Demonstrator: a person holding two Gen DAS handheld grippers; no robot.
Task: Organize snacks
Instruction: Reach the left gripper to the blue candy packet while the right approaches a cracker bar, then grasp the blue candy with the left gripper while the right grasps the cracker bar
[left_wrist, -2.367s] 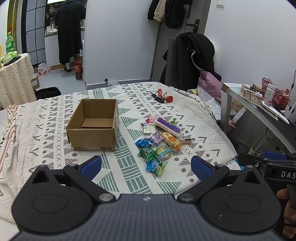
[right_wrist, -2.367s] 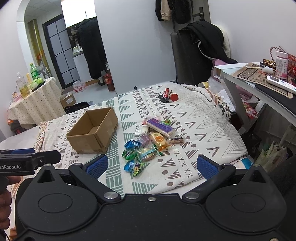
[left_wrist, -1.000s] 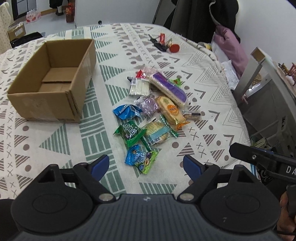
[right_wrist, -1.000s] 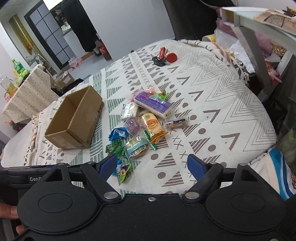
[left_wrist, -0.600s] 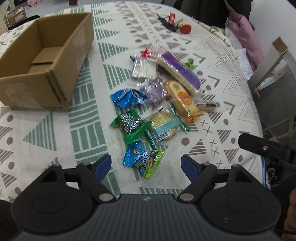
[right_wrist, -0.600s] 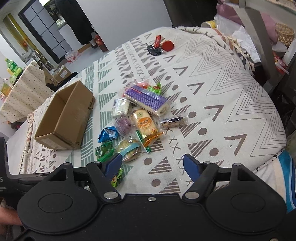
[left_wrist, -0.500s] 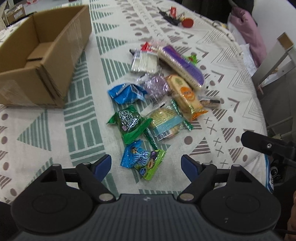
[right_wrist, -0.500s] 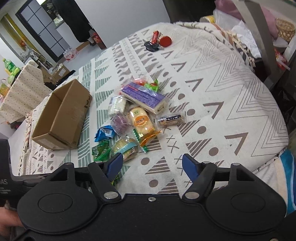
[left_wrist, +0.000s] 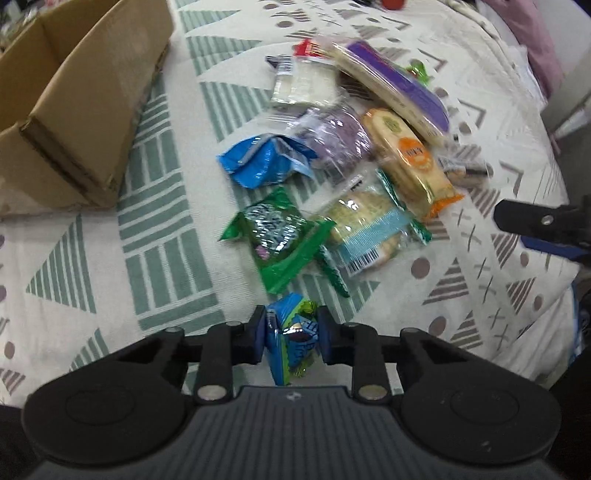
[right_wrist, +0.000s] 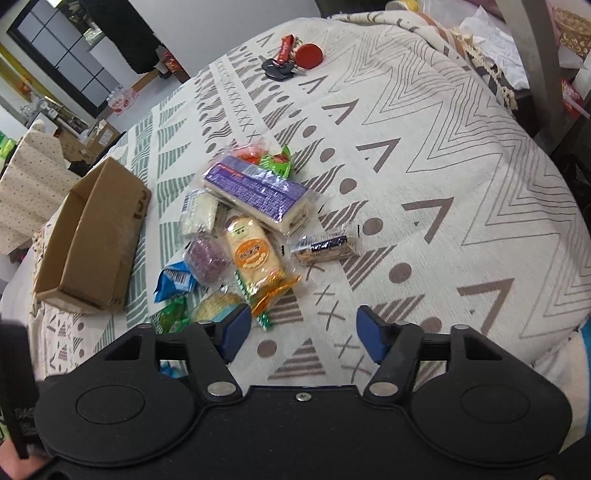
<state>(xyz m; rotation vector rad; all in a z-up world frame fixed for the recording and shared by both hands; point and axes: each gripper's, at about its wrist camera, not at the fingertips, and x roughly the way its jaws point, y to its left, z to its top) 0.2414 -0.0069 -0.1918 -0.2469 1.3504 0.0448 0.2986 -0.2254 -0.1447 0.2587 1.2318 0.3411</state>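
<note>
Down low over the patterned bedspread (left_wrist: 166, 266), left gripper (left_wrist: 291, 334) with fingers (left_wrist: 258, 332) clamped on a small blue-and-green snack packet (left_wrist: 293, 338), pinched from both sides. Just ahead of it, a green packet (left_wrist: 275, 236) overlapping a clear-wrapped cracker pack with a light blue band (left_wrist: 365, 229). Beyond those, a crumpled blue packet (left_wrist: 264, 160), a purple-filled clear wrapper (left_wrist: 340, 138), an orange-labelled biscuit pack (left_wrist: 410, 162) and a long purple-topped wafer pack (left_wrist: 395, 86), all bunched together and touching. To the left of the pile, an open cardboard box (left_wrist: 74, 107), apart from the snacks, nothing visible inside.

Right gripper (right_wrist: 301, 332) with fingers (right_wrist: 236, 326) spread wide, holding nothing, above bare bedspread beside the near edge of the pile. Left finger close to the orange tail of the biscuit pack. Off to the right of the pile, a small dark-labelled bar in clear wrap (right_wrist: 325, 247), lying alone. Farther back on the bed, a bunch of keys with a red round tag (right_wrist: 291, 61). At the lower left edge of the right wrist view, part of a hand (right_wrist: 14, 465).
</note>
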